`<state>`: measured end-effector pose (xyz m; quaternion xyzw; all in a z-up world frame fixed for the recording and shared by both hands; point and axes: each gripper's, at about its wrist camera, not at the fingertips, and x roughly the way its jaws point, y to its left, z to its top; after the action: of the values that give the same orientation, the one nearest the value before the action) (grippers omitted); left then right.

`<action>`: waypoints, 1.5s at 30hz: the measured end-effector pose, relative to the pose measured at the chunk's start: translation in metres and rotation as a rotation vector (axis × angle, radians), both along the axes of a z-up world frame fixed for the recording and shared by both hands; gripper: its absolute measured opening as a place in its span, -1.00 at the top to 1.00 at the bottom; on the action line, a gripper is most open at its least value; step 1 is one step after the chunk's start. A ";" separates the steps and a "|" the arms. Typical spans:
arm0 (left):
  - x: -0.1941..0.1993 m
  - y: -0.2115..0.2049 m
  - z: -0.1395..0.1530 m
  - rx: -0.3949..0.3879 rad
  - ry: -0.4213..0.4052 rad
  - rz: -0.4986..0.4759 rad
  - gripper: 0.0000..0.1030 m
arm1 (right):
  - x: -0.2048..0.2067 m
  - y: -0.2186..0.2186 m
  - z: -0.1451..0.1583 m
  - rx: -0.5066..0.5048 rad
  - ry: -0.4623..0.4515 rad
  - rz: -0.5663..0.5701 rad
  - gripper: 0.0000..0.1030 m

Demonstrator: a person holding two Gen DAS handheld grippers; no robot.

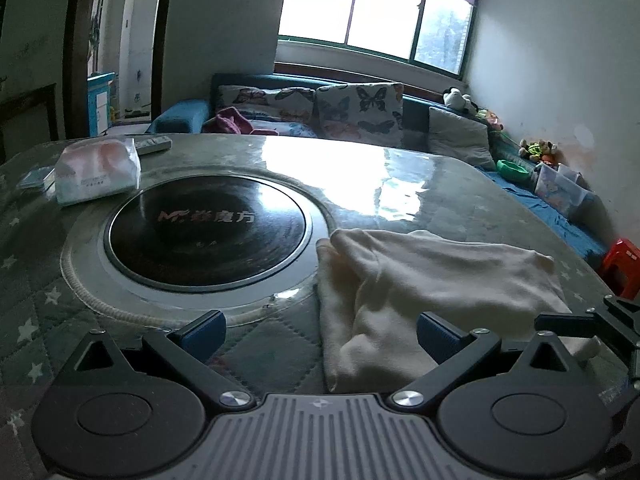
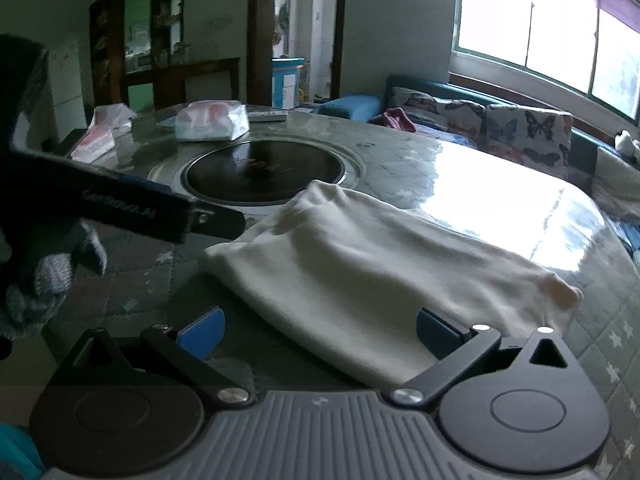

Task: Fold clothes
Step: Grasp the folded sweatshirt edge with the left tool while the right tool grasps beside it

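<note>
A cream-white garment (image 1: 420, 280) lies folded into a rough rectangle on the table, right of the round black hob. It also shows in the right wrist view (image 2: 360, 264). My left gripper (image 1: 320, 332) is open and empty, its blue pads just above the garment's near left edge. My right gripper (image 2: 320, 330) is open and empty, hovering over the garment's near edge. Part of the right gripper shows at the right edge of the left wrist view (image 1: 600, 324). The left gripper body and the gloved hand show at the left of the right wrist view (image 2: 120, 208).
A round black induction hob (image 1: 206, 232) is set in the table's middle. A tissue pack (image 1: 96, 172) and a remote (image 1: 154, 145) lie at the far left. A sofa with butterfly cushions (image 1: 360, 112) stands behind the table. A red stool (image 1: 622, 264) is at the right.
</note>
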<state>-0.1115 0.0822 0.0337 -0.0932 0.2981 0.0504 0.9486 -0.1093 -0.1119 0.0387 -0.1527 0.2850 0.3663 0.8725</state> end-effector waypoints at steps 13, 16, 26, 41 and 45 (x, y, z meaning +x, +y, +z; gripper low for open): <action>0.011 0.009 -0.005 -0.029 0.050 0.026 -1.00 | -0.009 0.023 0.002 -0.056 -0.037 0.120 -0.61; 0.013 0.011 -0.005 -0.031 0.055 0.031 -1.00 | -0.010 0.030 0.001 -0.069 -0.043 0.154 -0.53; 0.019 0.017 -0.007 -0.047 0.064 0.042 -1.00 | -0.006 0.052 -0.004 -0.103 -0.030 0.227 -0.24; 0.030 0.029 -0.011 -0.097 0.089 0.060 -1.00 | 0.002 0.068 -0.010 -0.138 -0.035 0.264 0.23; 0.032 0.031 -0.012 -0.106 0.098 0.065 -1.00 | 0.004 0.067 -0.012 -0.137 -0.030 0.276 0.36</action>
<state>-0.0791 0.1137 0.0215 -0.1502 0.3431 0.0697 0.9246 -0.1056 -0.0445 0.0271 -0.2547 0.2727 0.4601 0.8057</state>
